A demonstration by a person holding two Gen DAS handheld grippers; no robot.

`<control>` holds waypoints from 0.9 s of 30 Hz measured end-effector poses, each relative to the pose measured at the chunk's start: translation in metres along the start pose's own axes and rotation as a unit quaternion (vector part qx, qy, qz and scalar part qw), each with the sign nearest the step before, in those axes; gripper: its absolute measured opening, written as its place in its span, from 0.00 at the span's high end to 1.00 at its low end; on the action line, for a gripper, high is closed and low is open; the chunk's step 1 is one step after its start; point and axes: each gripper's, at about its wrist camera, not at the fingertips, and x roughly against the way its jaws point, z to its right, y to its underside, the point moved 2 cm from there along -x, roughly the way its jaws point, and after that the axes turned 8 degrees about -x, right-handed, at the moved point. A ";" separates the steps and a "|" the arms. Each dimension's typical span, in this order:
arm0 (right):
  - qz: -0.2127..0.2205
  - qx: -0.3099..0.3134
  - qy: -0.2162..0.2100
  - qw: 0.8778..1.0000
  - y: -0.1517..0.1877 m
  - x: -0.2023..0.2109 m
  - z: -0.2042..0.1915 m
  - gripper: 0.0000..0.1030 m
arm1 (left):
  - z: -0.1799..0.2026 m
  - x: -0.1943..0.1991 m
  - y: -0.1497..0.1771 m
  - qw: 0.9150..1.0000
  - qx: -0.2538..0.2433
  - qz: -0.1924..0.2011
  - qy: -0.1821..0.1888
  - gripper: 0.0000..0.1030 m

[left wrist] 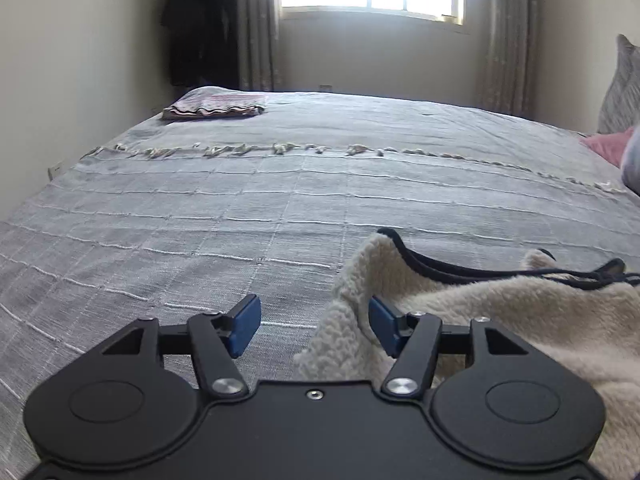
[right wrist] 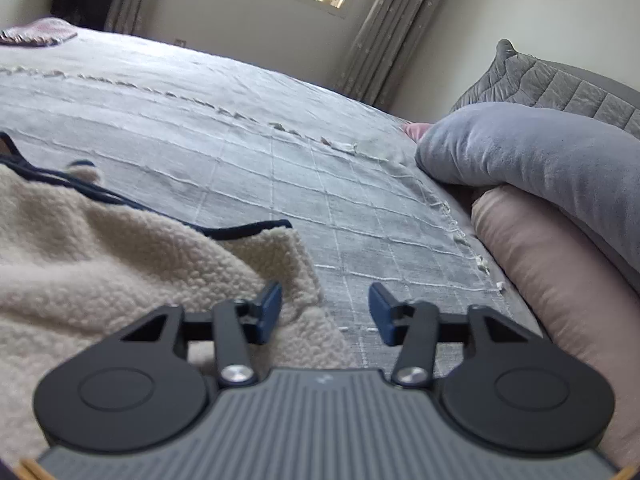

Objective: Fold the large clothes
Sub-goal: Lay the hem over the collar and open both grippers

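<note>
Fleece garment (left wrist: 500, 312), cream with dark trim, lies on the grey bed (left wrist: 240, 208), each side edge reaching between the spread jaws of the left hand-held gripper (left wrist: 314, 326) and right hand-held gripper (right wrist: 324, 314), both wide and empty, apparently placed for a two-sided pinch.

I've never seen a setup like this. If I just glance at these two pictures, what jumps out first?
A fluffy cream fleece garment with dark trim lies rumpled on the grey bedspread, right at the near edge. The left gripper and right gripper, both open, flank its corners with blue pads. Farther off, a folded cloth sits at the bed's far left corner and pillows pile up on the right.
</note>
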 end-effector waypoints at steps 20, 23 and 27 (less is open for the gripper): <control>-0.025 -0.030 -0.196 0.980 -0.028 0.016 -0.105 0.93 | 0.105 -0.011 -0.023 0.980 -0.090 0.020 0.174 0.92; 0.012 -0.042 -0.191 0.981 -0.036 0.021 -0.101 0.94 | 0.089 -0.006 -0.032 0.983 -0.035 0.069 0.169 0.92; -0.017 -0.028 -0.174 0.984 -0.036 -0.008 -0.115 0.93 | 0.105 -0.057 -0.017 0.992 -0.078 -0.003 0.098 0.92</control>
